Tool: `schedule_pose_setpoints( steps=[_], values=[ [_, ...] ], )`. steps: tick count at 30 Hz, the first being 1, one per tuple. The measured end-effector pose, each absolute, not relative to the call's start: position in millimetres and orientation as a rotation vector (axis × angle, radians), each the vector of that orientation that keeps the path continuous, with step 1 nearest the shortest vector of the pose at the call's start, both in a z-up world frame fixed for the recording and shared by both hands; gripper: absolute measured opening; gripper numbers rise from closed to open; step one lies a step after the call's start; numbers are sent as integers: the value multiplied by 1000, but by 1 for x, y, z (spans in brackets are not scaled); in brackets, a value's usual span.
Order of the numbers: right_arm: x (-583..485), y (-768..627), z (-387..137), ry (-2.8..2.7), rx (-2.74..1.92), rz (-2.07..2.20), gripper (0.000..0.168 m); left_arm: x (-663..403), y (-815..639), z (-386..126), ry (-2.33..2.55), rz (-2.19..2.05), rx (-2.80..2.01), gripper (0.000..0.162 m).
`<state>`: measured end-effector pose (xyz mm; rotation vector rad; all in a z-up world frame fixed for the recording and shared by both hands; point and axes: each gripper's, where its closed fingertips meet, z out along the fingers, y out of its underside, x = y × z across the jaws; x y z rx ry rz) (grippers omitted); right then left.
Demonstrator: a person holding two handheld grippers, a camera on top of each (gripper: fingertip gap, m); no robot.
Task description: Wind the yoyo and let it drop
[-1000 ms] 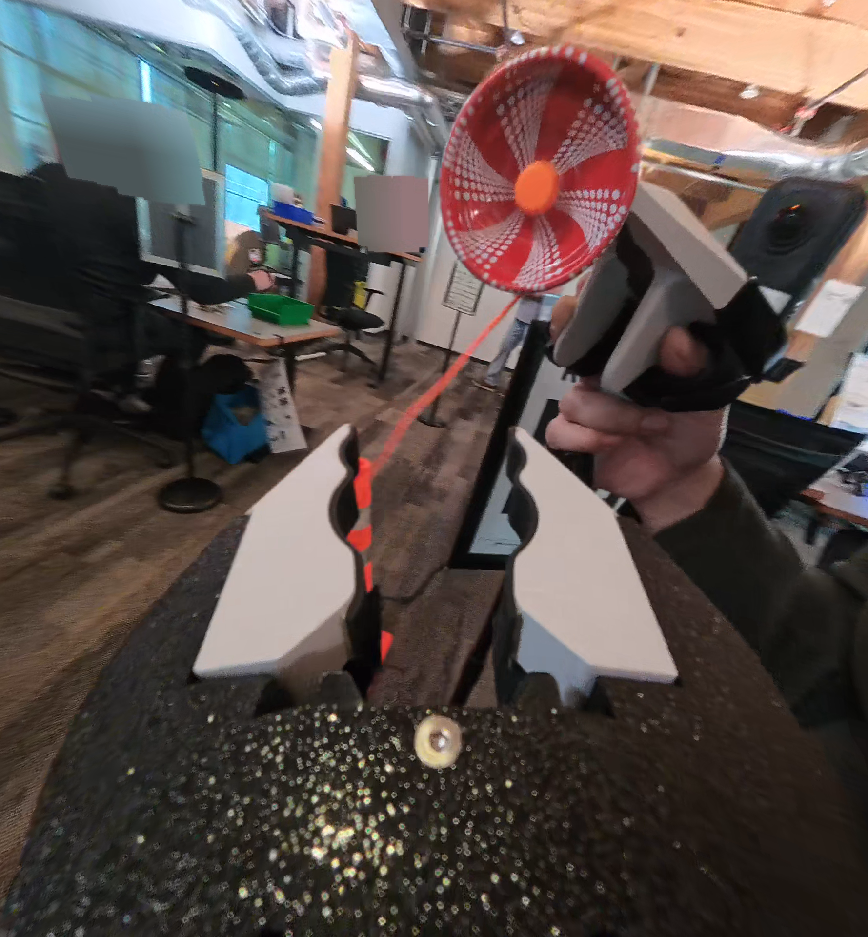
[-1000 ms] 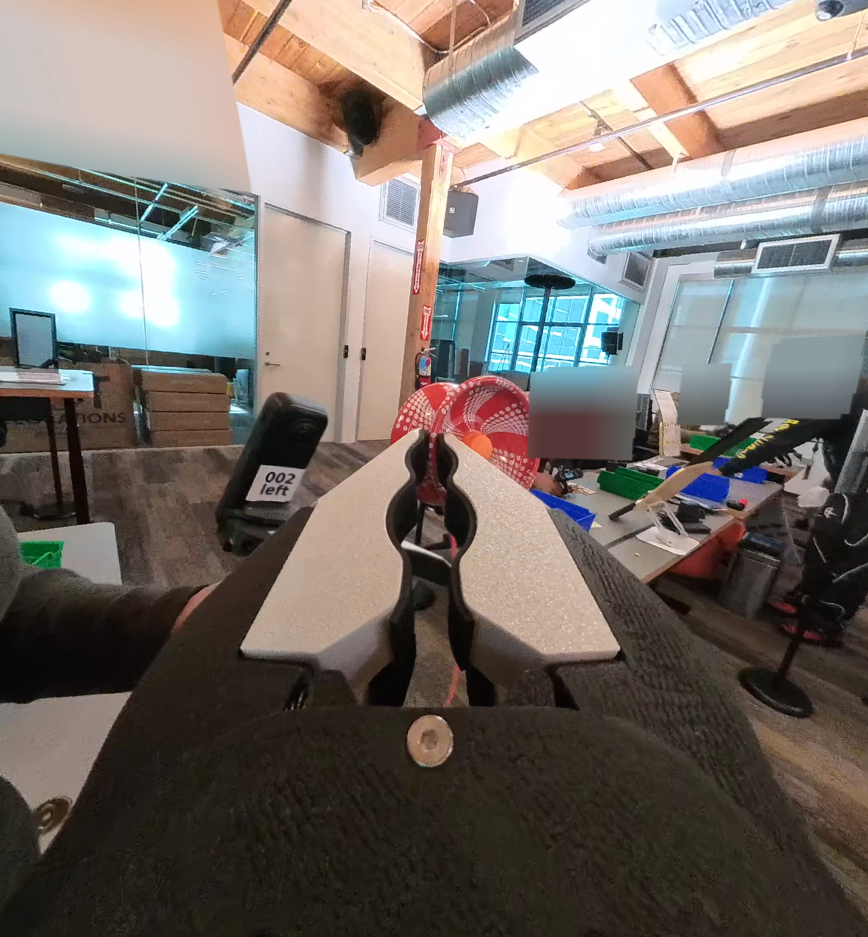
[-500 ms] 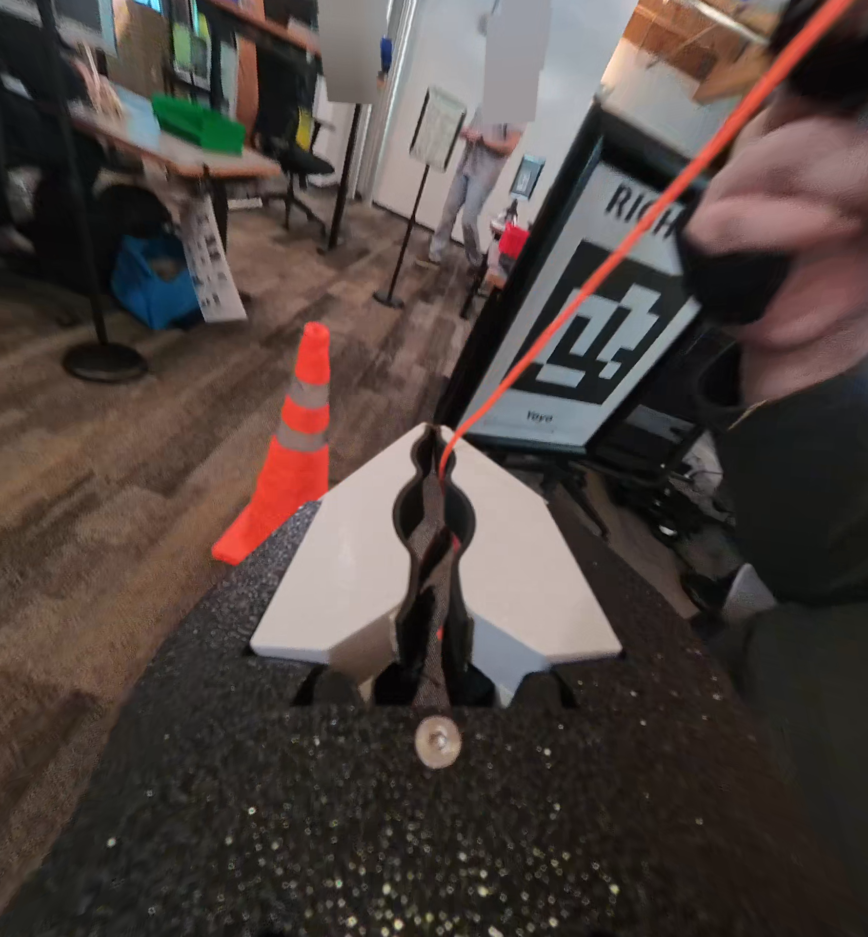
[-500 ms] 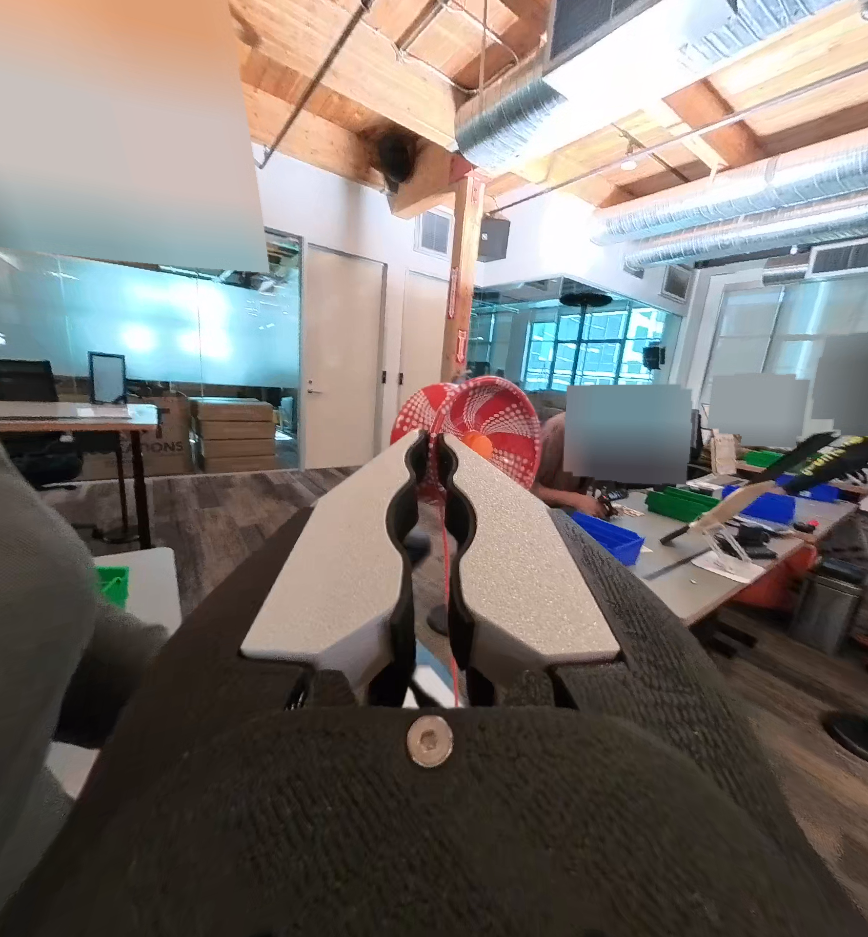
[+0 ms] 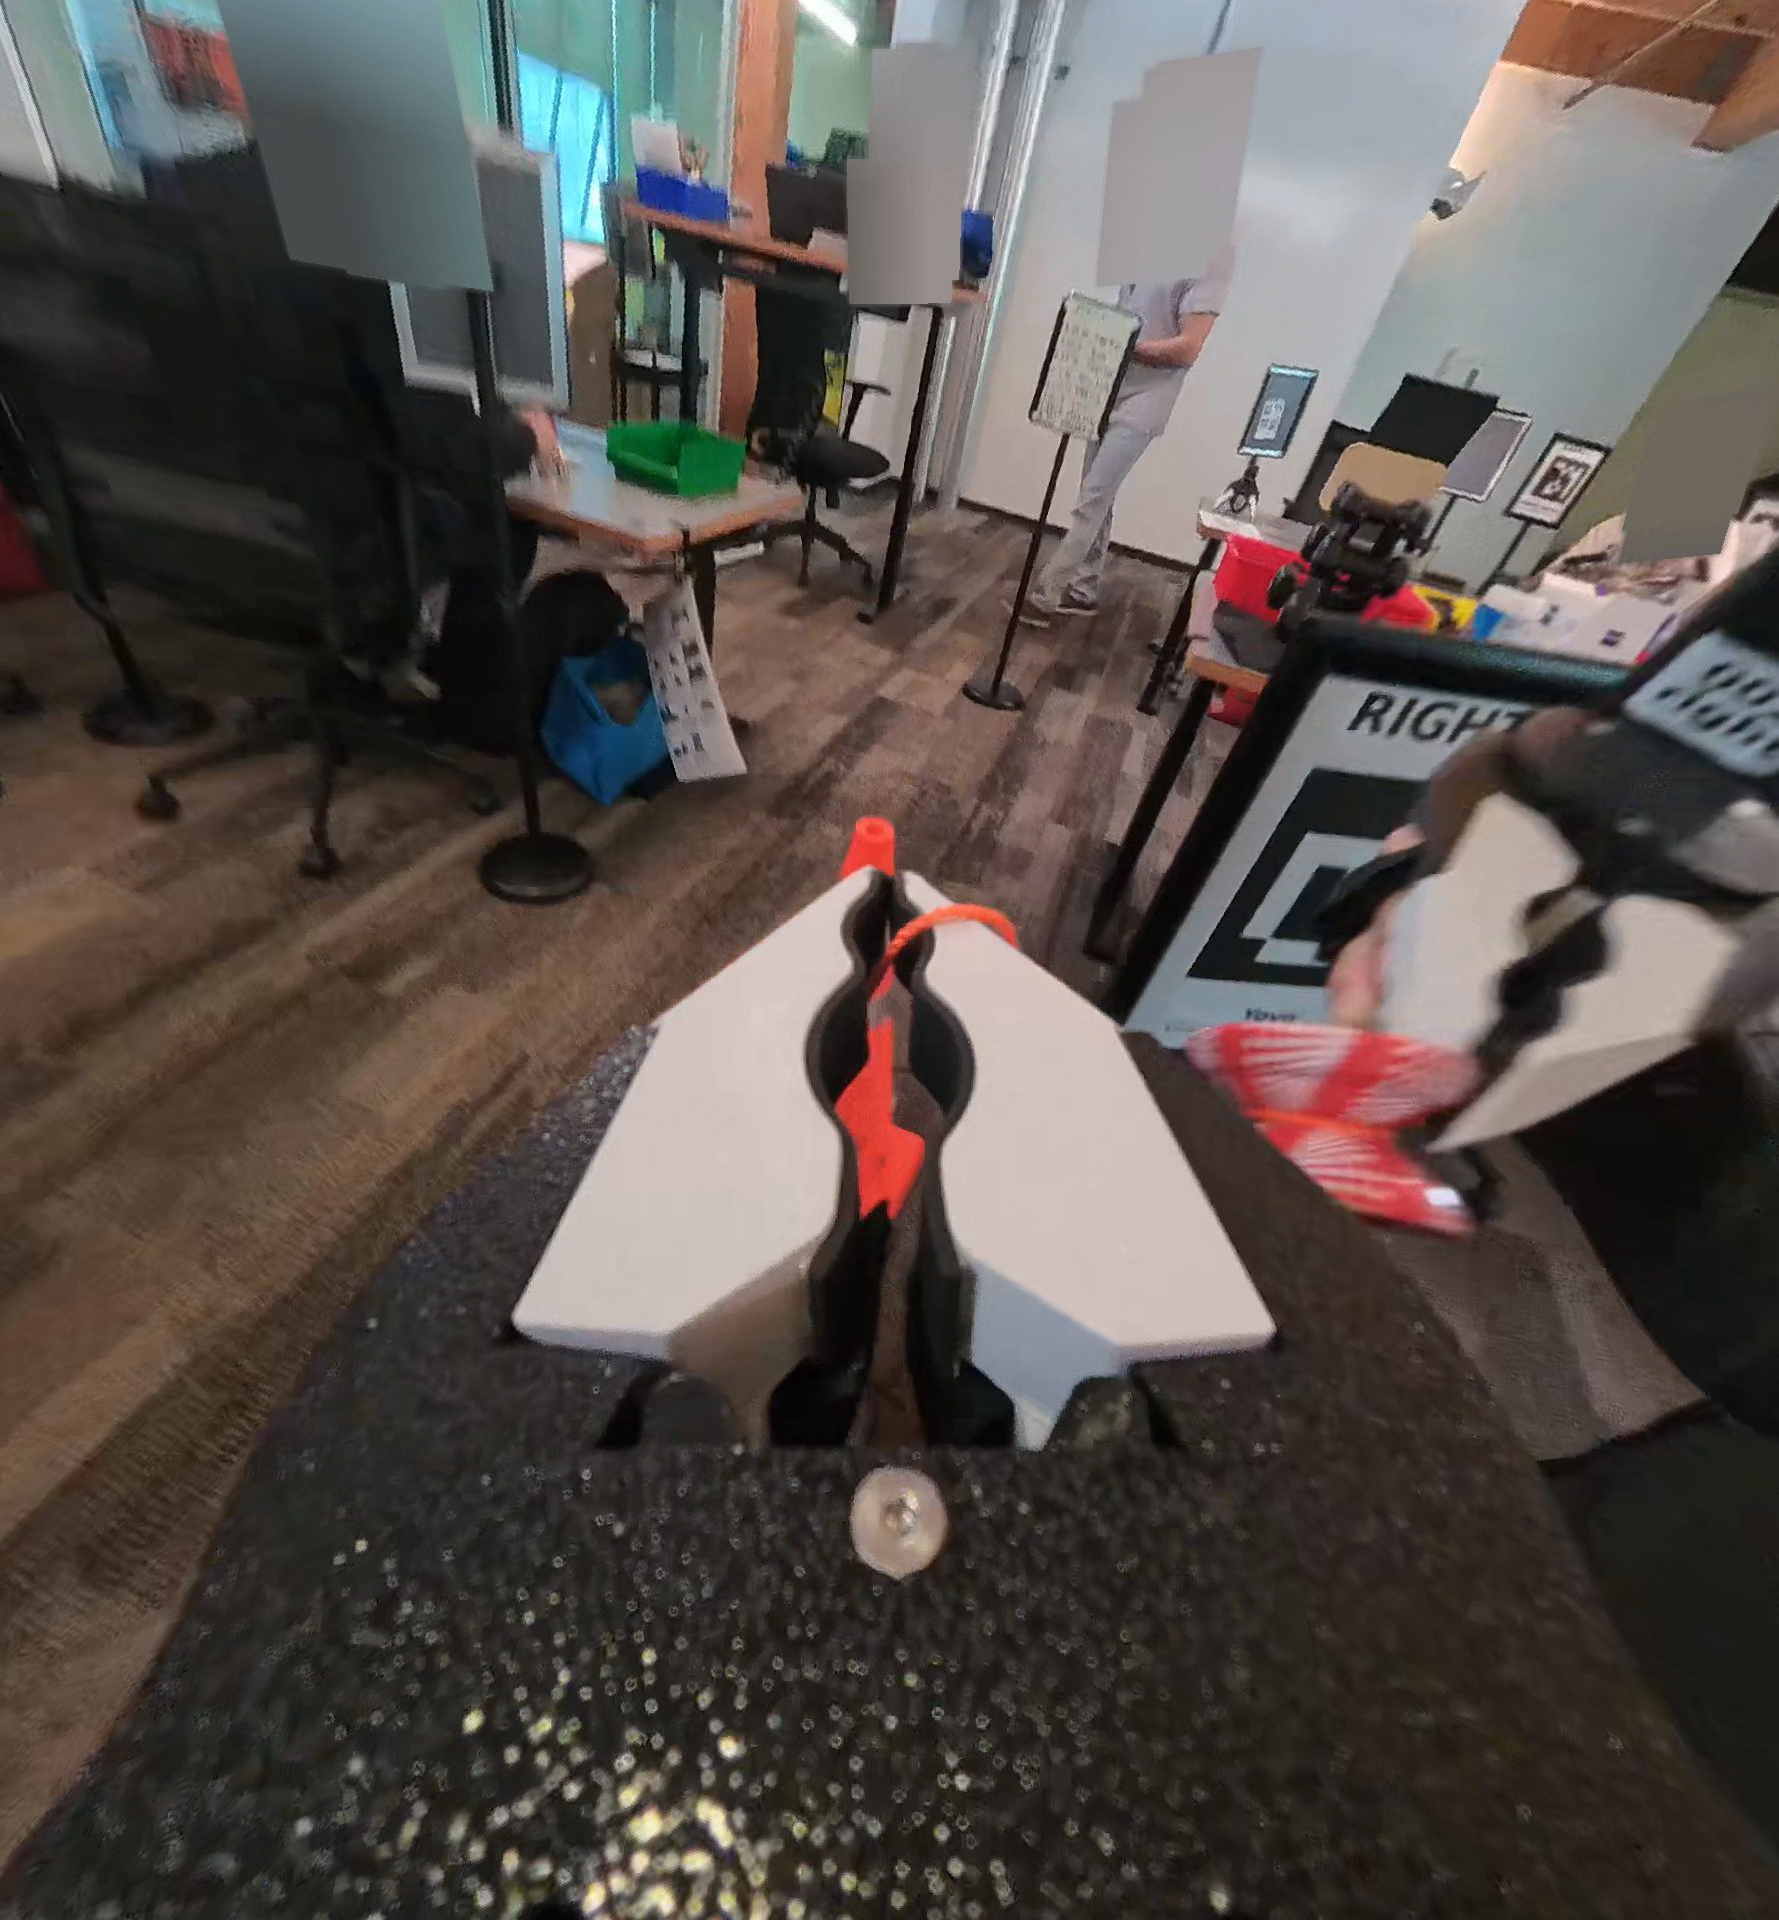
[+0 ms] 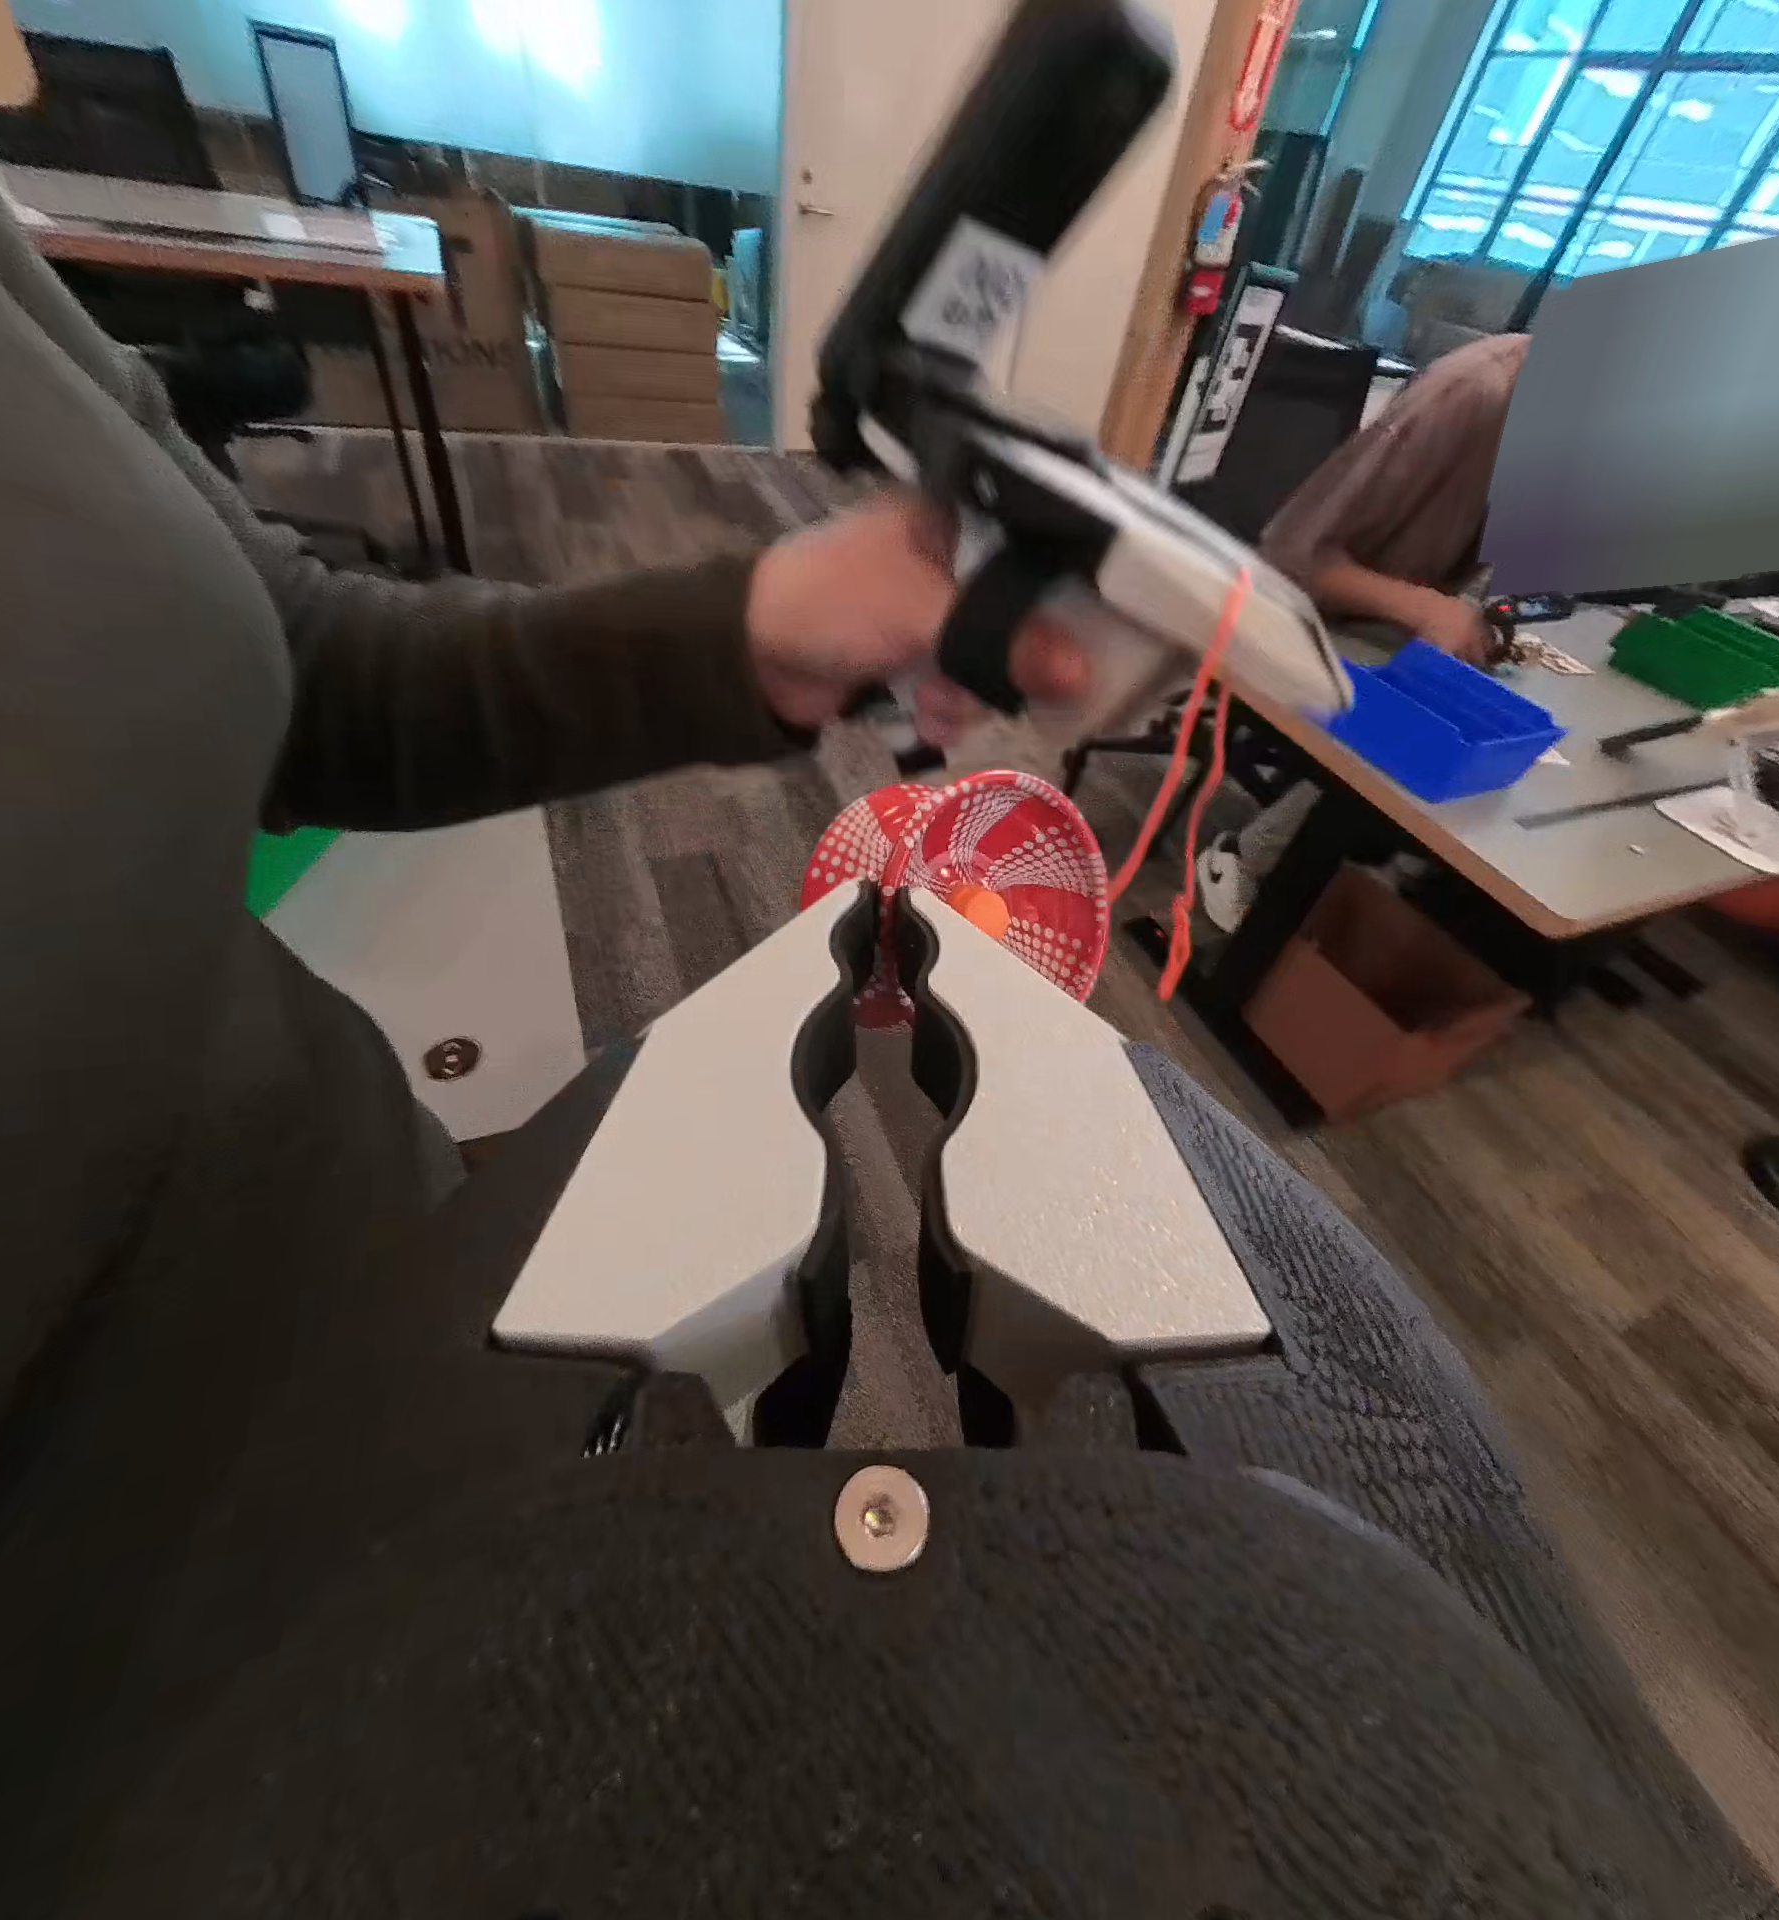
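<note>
Slack is the danger: string [image 6: 1191,727] hangs in a loose loop beside the yoyo [image 6: 978,883]. Right gripper [image 6: 893,914] is clenched on the yoyo; left gripper [image 5: 890,904], above it, pinches the string, which could tangle or slip out.

1. Floor [image 5: 189,1039]: wood-look planks. Standing on it: an orange cone [image 5: 869,844] mostly hidden behind the gripper, a black round stand base [image 5: 537,868], a blue bin [image 5: 599,717] and chair legs.
2. Right wrist view: a brown box [image 6: 1378,1003] on the floor [image 6: 1643,1299] under a grey table [image 6: 1550,883].
3. On the table: a blue tray [image 6: 1441,727], a green tray [image 6: 1716,655], papers.
</note>
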<state>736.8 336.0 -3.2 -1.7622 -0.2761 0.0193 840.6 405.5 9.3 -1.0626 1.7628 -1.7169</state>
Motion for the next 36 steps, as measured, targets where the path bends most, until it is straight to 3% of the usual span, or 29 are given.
schedule_pose_setpoints(
  steps=[5,11,16,20,28,32,36],
  values=[
    [766,333,-2,-144,-1733,-100,1,800,379,69,1750,-1754,-816,0],
    [765,353,-6,-161,-1739,-84,1,787,364,81,1741,-1626,-709,0],
    [794,357,0,-20,-1702,-215,1,751,345,98,1836,-1787,-582,0],
    [818,345,28,183,-1507,-221,1,735,324,65,2067,-1825,-603,0],
    [779,332,78,101,-1194,207,0,761,316,-52,2332,-1477,-799,0],
    [736,334,73,-164,-1272,248,0,799,357,-58,2157,-1392,-985,0],
    [710,341,36,-345,-1483,225,1,820,395,-20,1949,-1343,-1010,0]
  ],
)
